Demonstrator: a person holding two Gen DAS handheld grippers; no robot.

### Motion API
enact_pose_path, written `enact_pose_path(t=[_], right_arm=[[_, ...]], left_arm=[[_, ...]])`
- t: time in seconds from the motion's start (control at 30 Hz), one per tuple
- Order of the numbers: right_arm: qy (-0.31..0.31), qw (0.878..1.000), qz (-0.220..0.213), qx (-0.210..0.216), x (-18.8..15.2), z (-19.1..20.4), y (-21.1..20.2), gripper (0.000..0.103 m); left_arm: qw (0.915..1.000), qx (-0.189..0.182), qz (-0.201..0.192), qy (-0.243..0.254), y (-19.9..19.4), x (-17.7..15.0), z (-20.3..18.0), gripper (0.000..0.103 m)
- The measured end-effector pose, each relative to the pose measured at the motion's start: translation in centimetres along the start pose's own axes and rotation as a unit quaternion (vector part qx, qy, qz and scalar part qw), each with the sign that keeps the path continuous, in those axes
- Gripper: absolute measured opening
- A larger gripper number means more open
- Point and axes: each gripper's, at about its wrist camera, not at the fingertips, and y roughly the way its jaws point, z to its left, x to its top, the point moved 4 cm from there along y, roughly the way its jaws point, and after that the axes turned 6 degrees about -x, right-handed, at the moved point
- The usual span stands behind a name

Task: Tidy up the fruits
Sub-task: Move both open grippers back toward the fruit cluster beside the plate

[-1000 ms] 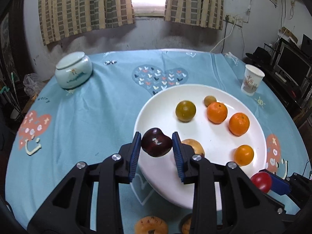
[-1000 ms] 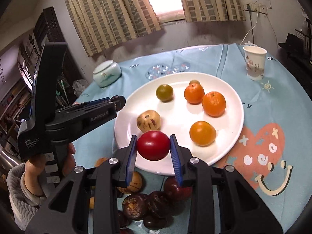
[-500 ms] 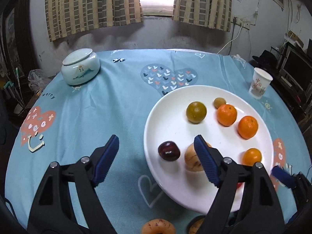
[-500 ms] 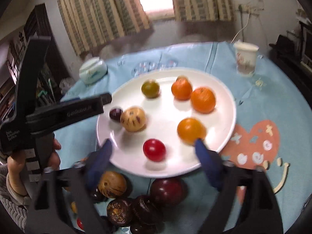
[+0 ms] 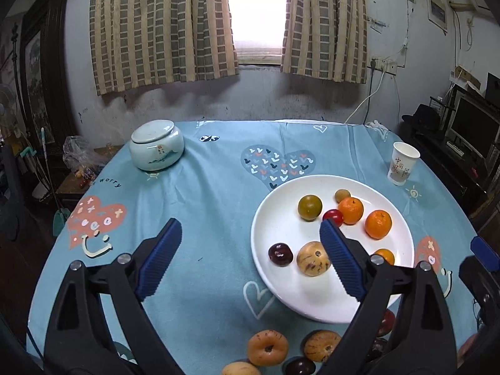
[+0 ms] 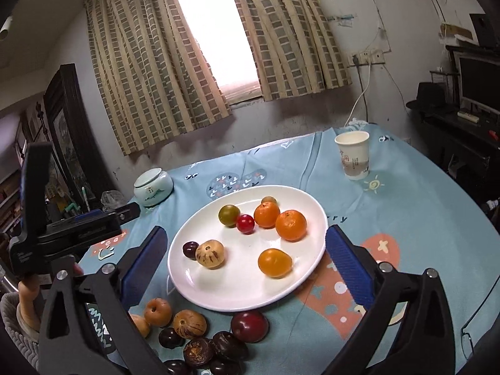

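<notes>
A white plate [image 6: 193, 284] [image 5: 281, 293] lies on the blue tablecloth. On it are a small dark plum [image 6: 190, 249] [image 5: 280, 253], a speckled tan fruit [image 6: 210, 253] [image 5: 313, 262], a green-brown fruit [image 6: 229, 215], a small red fruit [image 6: 245, 223] [image 5: 333, 216] and three oranges [image 6: 290, 225]. Several dark, tan and orange fruits [image 6: 200, 334] [image 5: 267, 347] lie on the cloth in front of the plate. My left gripper [image 5: 250, 259] and my right gripper [image 6: 247, 268] are both wide open and empty, held above the plate's near side.
A lidded pale ceramic jar [image 5: 156, 149] stands at the far left of the table. A paper cup [image 6: 352, 155] [image 5: 403, 167] stands at the far right. The left gripper's body and the hand holding it [image 6: 47, 243] show at left in the right wrist view.
Both grippers opened and let go: the dark plum and the small red fruit now lie on the plate. The red fruit has rolled toward the oranges. Both grippers drew back and up.
</notes>
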Motion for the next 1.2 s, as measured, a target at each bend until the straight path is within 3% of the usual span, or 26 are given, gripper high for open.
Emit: enact_pose_path(t=[0.3,0.53,0.73,0.9,1.07,1.2], right_arm=[[0.009,0.999,0.037,0.0,-1.6,0.1,0.4,0.101],[0.025,0.998,0.062,0.01,-3.7,0.1,-0.1,0.102],[0.025,0.997,0.07,0.01,-5.6,-0.3,-2.5,0.102],[0.05,0.996,0.068,0.01,-7.3,-2.0,-4.9,0.102],[0.078,0.993,0.086,0.018,-7.6,-2.8,-4.4,0.102],[0.07,0.993,0.096,0.019,-7.9,-2.3,-4.1,0.102]], left_arm=[[0.9987,0.034,0.038,-0.003,-0.5,-4.9,2.5,0.092],[0.9979,0.046,0.044,-0.008,-3.0,-9.6,5.0,0.095],[0.9968,0.048,0.065,-0.001,-4.2,-13.4,5.9,0.095],[0.9966,0.03,0.071,0.03,-4.6,-15.2,4.3,0.095],[0.9956,0.018,0.076,0.051,-3.9,-15.4,2.9,0.095],[0.9929,0.041,0.09,0.067,-2.2,-15.4,2.7,0.096]])
